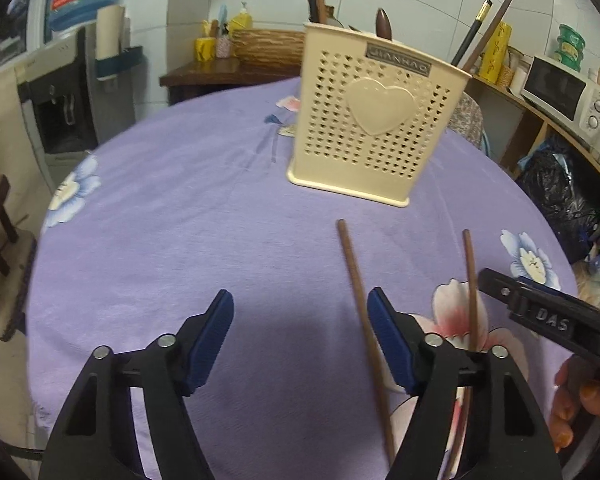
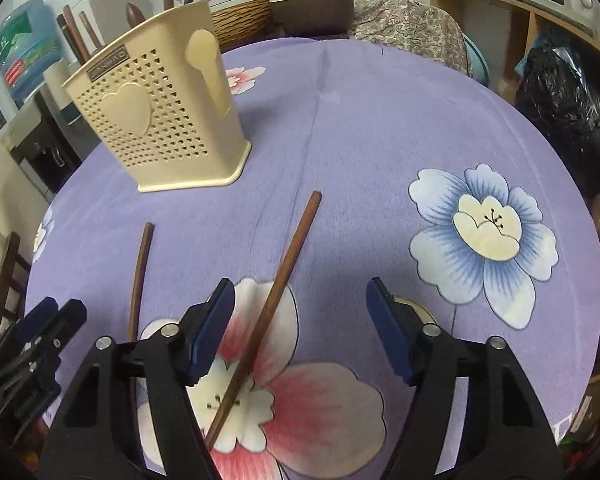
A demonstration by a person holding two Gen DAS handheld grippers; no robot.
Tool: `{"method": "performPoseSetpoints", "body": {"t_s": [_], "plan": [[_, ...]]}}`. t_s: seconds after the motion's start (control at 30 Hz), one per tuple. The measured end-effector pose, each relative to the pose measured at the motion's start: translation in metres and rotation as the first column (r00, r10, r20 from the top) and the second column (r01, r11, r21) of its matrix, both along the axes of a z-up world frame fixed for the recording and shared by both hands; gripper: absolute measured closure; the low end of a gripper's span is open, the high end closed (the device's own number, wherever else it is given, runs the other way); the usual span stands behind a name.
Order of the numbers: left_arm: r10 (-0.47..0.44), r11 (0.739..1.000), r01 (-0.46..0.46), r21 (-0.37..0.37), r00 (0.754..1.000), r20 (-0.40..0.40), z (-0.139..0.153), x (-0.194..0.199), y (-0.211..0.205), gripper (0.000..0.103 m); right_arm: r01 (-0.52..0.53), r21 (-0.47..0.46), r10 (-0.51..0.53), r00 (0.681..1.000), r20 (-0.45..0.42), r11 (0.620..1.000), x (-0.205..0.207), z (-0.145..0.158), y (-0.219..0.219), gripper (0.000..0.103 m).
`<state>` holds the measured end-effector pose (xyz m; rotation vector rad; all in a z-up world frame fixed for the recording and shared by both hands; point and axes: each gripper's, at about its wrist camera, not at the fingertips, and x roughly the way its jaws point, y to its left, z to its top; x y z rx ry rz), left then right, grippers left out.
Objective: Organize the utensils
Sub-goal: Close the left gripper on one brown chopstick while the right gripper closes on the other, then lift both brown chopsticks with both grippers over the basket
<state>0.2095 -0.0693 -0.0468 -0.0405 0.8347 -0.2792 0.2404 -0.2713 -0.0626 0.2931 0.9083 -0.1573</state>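
The left gripper (image 1: 300, 308) hung over the table with its blue pads (image 1: 216, 332) apart and nothing between them. One brown chopstick (image 1: 364, 320) lay just by its right pad, on the outer side. The right gripper (image 2: 300, 300) was open too. The other brown chopstick (image 2: 276, 292) lay on the cloth below the gap, close to its left pad (image 2: 212, 328), and no pad pressed on it. I could not tell if that pad touched the stick.

After the grippers, the biggest thing was the round table with a purple cloth (image 1: 172, 208) on it. The cloth had big flowers, a blue one (image 2: 484, 240) and a pink one (image 2: 300, 400).

Next came the cream utensil holder (image 1: 376, 120). It stood upright on the cloth, farther back than the sticks and well apart from them. It had many small holes and a heart on its front. Some dark sticks and handles poked out of its top (image 1: 484, 28).

The two chopsticks lay flat on the cloth, side by side but not touching, near the front edge of the table. Their far ends pointed toward the holder. The right one crossed the pink flower.

In the left wrist view, the right gripper's black tip (image 1: 500, 284) showed near the second chopstick (image 1: 472, 292), with a person's fingers (image 1: 572, 400) below it.
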Motion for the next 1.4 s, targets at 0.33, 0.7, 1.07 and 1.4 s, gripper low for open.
{"method": "performPoseSetpoints", "body": {"t_s": [0.33, 0.7, 1.07, 1.4], "plan": [[-0.022, 0.999, 0.025, 0.036, 0.998, -0.060, -0.016, 0.025, -0.037, 0.058, 0.055, -0.085, -0.060, 0.996, -0.061, 0.995, 0.029, -0.011, 0.004, 0.061], [-0.026, 0.991, 0.037, 0.130, 0.996, -0.084, -0.017, 0.051, -0.064, 0.089, 0.098, -0.111, -0.105, 0.993, -0.062, 0.989, 0.061, -0.013, -0.003, 0.092], [-0.033, 0.994, 0.042, 0.106, 0.996, -0.083, -0.017, 0.059, -0.063, 0.095, 0.057, 0.021, -0.057, 0.998, -0.013, 0.998, 0.058, -0.014, -0.011, 0.093], [-0.041, 0.999, 0.041, 0.008, 0.999, -0.015, 0.016, 0.051, -0.037, 0.095, -0.018, 0.081, 0.008, 0.993, 0.119, 0.997, 0.031, 0.020, -0.014, 0.094]]}}
